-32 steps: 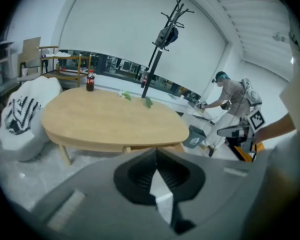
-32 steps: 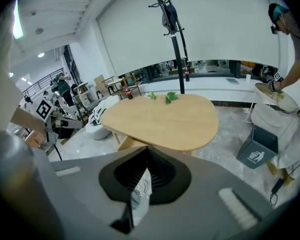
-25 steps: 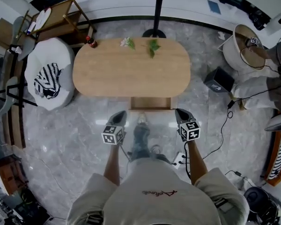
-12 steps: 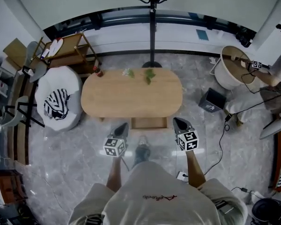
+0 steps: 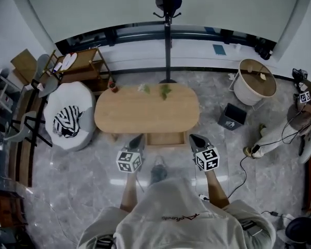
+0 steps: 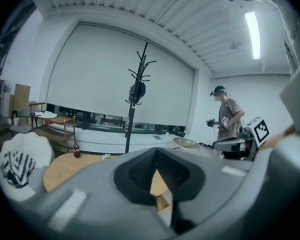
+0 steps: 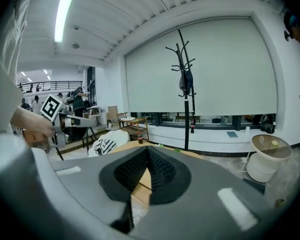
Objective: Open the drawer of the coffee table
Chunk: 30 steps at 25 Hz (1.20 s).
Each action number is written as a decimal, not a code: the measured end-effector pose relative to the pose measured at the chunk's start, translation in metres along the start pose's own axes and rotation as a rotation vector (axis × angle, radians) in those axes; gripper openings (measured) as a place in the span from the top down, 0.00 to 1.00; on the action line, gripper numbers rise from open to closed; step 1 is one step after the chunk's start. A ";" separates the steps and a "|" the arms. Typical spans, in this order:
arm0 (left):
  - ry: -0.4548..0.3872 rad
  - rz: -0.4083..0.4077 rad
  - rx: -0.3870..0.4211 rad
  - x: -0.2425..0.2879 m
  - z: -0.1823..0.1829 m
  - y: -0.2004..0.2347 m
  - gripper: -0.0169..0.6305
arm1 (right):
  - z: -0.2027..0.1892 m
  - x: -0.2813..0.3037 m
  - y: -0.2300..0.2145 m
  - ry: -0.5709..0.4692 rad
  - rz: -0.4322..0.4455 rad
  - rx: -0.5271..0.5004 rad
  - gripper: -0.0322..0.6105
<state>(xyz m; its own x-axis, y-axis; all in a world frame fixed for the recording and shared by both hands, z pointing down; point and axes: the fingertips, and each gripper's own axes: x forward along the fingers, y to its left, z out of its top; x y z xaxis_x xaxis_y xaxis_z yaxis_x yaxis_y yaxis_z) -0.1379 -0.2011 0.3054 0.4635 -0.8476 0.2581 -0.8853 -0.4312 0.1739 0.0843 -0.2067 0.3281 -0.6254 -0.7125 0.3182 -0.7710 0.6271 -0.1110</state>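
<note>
A person holds two grippers side by side in the air just short of the table: the left gripper (image 5: pixel 138 136) and the right gripper (image 5: pixel 192 137) each have their jaws pressed together with nothing between them. Between their tips and just beyond, one drawer (image 5: pixel 166 138) juts open from the near edge of one oval wooden coffee table (image 5: pixel 146 110). Along the table's far edge lie two small leafy sprigs (image 5: pixel 166 91), one dark bottle (image 5: pixel 113 85) stands at its far left corner, and one black coat stand (image 5: pixel 167 40) rises behind.
</note>
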 end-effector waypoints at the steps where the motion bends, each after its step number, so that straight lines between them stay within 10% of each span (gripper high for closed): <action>1: -0.008 -0.003 0.008 -0.005 0.002 -0.005 0.97 | 0.000 -0.008 0.006 -0.006 0.002 -0.004 0.94; 30: -0.042 -0.040 0.082 -0.053 0.007 -0.082 0.97 | 0.020 -0.099 0.019 -0.113 -0.061 -0.075 0.94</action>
<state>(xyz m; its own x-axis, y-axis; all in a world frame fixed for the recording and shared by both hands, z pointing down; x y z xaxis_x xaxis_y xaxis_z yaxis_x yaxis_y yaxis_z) -0.0903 -0.1230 0.2709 0.4978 -0.8408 0.2127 -0.8672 -0.4870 0.1041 0.1294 -0.1301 0.2758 -0.5904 -0.7783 0.2135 -0.7995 0.6003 -0.0227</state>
